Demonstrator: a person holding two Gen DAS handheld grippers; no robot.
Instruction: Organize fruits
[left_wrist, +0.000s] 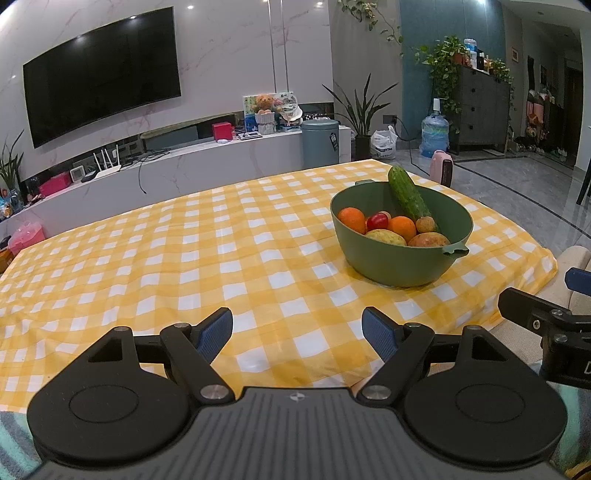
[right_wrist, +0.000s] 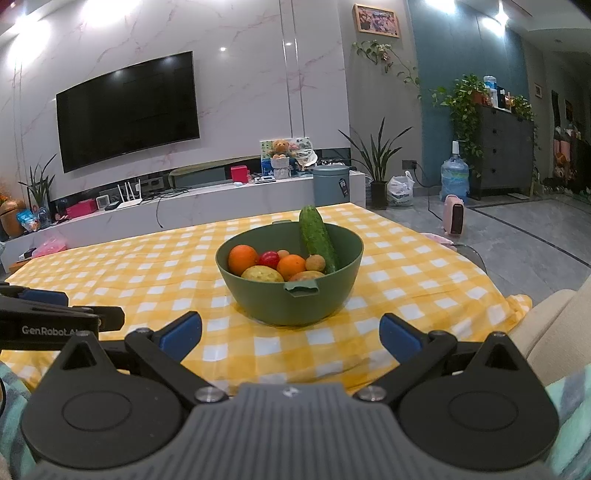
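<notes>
Fruits (right_wrist: 280, 264) are seen gathered in the green bowl (right_wrist: 295, 306) on the checked worktop (left_wrist: 184, 258), a cucumber (right_wrist: 317, 238) leaning on the rim; the scene fits fruit already sorted or awaiting removal; left claw (left_wrist: 297, 334) and right claw (right_wrist: 290, 336) are held apart, empty, short of the bowl; the bowl's handle tab faces the right view only.
</notes>
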